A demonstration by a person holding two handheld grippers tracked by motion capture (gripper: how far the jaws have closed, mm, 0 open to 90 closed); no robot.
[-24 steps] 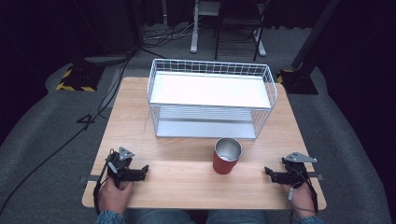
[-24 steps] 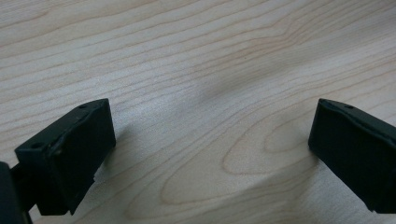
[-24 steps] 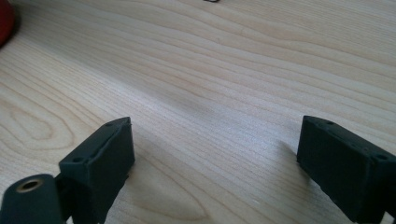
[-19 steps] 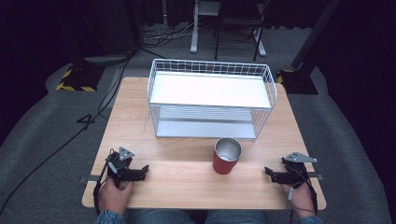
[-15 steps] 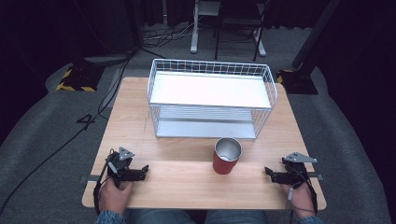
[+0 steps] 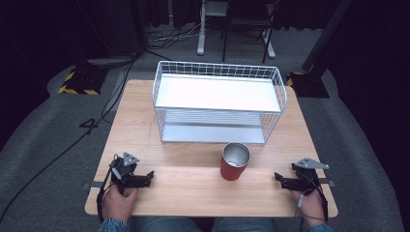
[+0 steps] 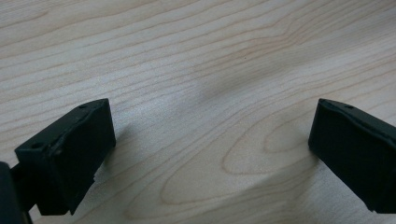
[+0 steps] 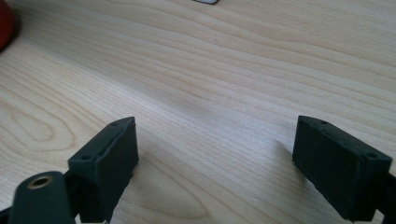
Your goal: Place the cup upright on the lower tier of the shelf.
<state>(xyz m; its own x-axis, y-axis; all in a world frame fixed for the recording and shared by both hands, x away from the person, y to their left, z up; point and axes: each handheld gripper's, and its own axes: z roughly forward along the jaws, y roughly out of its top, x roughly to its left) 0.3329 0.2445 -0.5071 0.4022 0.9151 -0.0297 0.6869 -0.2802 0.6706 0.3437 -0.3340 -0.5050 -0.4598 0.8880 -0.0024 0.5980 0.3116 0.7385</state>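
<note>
A red cup (image 6: 235,162) with a shiny metal inside stands upright on the wooden table (image 6: 193,195), just in front of a white two-level wire rack (image 6: 218,101). My left gripper (image 6: 151,176) rests on the table near the front left corner and points right, well left of the cup. In the left gripper view its jaws (image 7: 212,149) stand wide apart over bare wood. My right gripper (image 6: 278,179) rests near the front right corner and points left toward the cup. Its jaws (image 8: 215,154) are apart with nothing between them, and a sliver of the red cup (image 8: 5,25) shows at far left.
The wire rack takes up the back half of the table, with nothing on either of its levels. Bare wood lies between the two grippers along the front edge. Cables (image 6: 72,140) run over the grey floor to the left, and chair and stand legs (image 6: 232,43) rise behind the table.
</note>
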